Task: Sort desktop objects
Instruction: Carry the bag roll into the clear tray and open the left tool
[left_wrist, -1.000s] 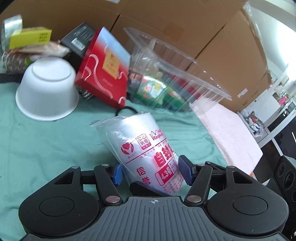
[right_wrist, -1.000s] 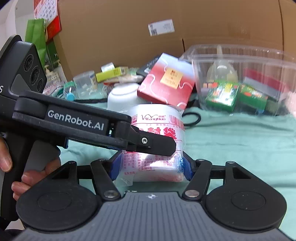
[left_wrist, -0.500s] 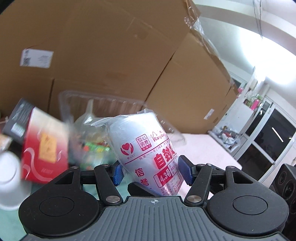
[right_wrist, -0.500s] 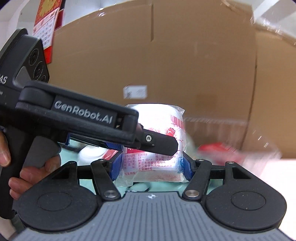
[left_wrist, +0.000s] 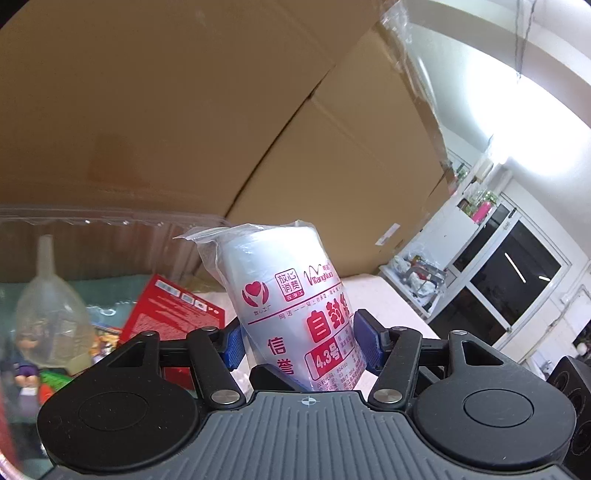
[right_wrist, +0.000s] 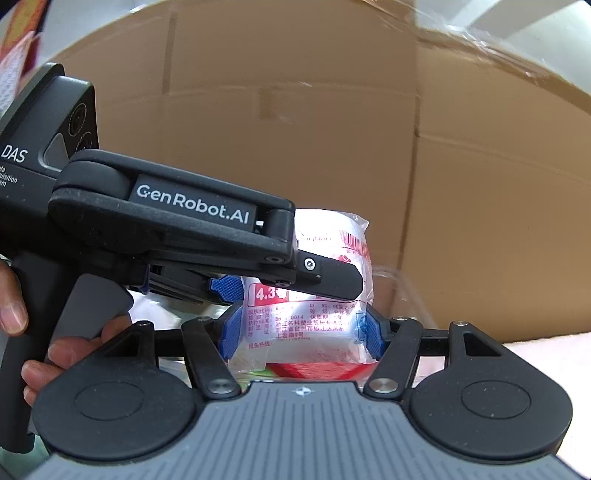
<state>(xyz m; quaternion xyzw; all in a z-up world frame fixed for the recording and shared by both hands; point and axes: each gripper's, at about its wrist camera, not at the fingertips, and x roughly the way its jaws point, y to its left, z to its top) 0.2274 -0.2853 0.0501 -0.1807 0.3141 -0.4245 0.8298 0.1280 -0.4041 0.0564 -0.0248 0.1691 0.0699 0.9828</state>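
Observation:
A roll of zip bags in clear wrap with red Chinese print (left_wrist: 291, 306) is held up in the air by both grippers. My left gripper (left_wrist: 299, 345) is shut on its lower part, blue pads on both sides. My right gripper (right_wrist: 299, 332) is shut on the same roll (right_wrist: 314, 321) from another side. The left gripper's black body (right_wrist: 177, 229) crosses the right wrist view and hides part of the roll. The clear plastic bin (left_wrist: 110, 225) lies below and to the left.
Inside the bin are a clear funnel (left_wrist: 48, 306), a red box (left_wrist: 166, 310) and colourful packets. Large cardboard boxes (left_wrist: 184, 110) stand close behind. A pale pink surface (left_wrist: 388, 299) lies to the right. A hand (right_wrist: 55, 354) grips the left gripper's handle.
Both grippers have lifted the roll from the green cloth and carried it up and to the right, over the clear bin. The white bowl and desk clutter have dropped out of view.

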